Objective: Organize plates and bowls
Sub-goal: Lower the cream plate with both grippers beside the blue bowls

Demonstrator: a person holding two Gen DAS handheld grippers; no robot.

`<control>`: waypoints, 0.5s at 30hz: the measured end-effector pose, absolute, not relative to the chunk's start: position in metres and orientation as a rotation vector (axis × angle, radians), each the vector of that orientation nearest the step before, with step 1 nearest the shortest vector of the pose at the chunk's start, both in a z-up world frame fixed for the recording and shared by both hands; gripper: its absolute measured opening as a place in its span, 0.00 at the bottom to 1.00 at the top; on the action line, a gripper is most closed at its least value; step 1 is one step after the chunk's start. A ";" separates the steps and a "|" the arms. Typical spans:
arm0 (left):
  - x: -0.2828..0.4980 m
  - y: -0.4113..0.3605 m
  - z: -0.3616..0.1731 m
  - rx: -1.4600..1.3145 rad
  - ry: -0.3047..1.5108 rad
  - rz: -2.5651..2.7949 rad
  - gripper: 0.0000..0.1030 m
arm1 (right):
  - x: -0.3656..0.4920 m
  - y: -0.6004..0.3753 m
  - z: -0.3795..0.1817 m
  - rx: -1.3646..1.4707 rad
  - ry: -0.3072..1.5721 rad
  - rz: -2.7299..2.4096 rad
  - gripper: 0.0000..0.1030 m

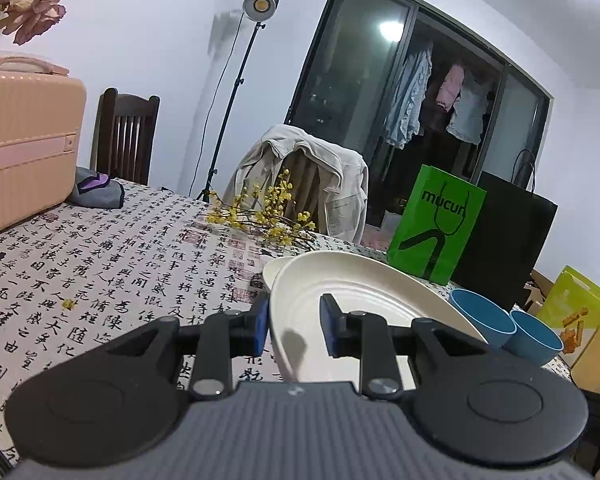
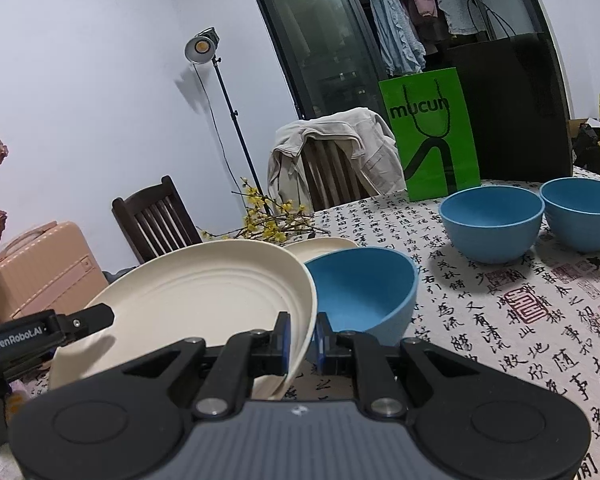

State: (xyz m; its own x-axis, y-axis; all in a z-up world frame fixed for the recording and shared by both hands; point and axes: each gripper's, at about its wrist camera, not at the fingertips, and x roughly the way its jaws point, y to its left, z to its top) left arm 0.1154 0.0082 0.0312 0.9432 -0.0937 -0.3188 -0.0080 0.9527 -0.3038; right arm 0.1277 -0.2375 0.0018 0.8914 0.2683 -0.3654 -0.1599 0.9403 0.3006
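A large cream plate (image 1: 364, 284) hangs tilted above the calligraphy tablecloth, held at two sides. My left gripper (image 1: 295, 328) is shut on its left rim, with the rim standing between the blue pads. My right gripper (image 2: 302, 338) is shut on the right rim of the same cream plate (image 2: 204, 292). One finger of the left gripper (image 2: 96, 316) shows at the plate's far left side. A second cream plate (image 2: 324, 244) lies flat behind it. One blue bowl (image 2: 364, 292) sits just beyond the held rim. Two more blue bowls (image 2: 492, 220) (image 2: 584, 212) stand farther right.
Yellow flowering twigs (image 1: 260, 216) lie on the tablecloth (image 1: 100, 264) behind the plates. A green paper bag (image 1: 436, 224) and a black bag (image 1: 504, 236) stand at the back right. A pink suitcase (image 1: 24, 148) fills the left side. Chairs, one draped with a jacket (image 1: 308, 176), line the far edge.
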 end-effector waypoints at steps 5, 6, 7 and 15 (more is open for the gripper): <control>0.114 0.003 0.029 -0.304 0.337 -0.049 0.26 | 0.122 -0.240 -0.001 0.267 0.413 0.218 0.12; 0.115 0.003 0.028 -0.305 0.338 -0.050 0.26 | 0.122 -0.241 -0.002 0.265 0.412 0.214 0.12; 0.114 0.003 0.028 -0.305 0.338 -0.051 0.26 | 0.121 -0.241 -0.003 0.262 0.412 0.211 0.12; 0.110 -0.005 0.026 -0.297 0.337 -0.070 0.26 | 0.114 -0.248 -0.005 0.273 0.406 0.194 0.12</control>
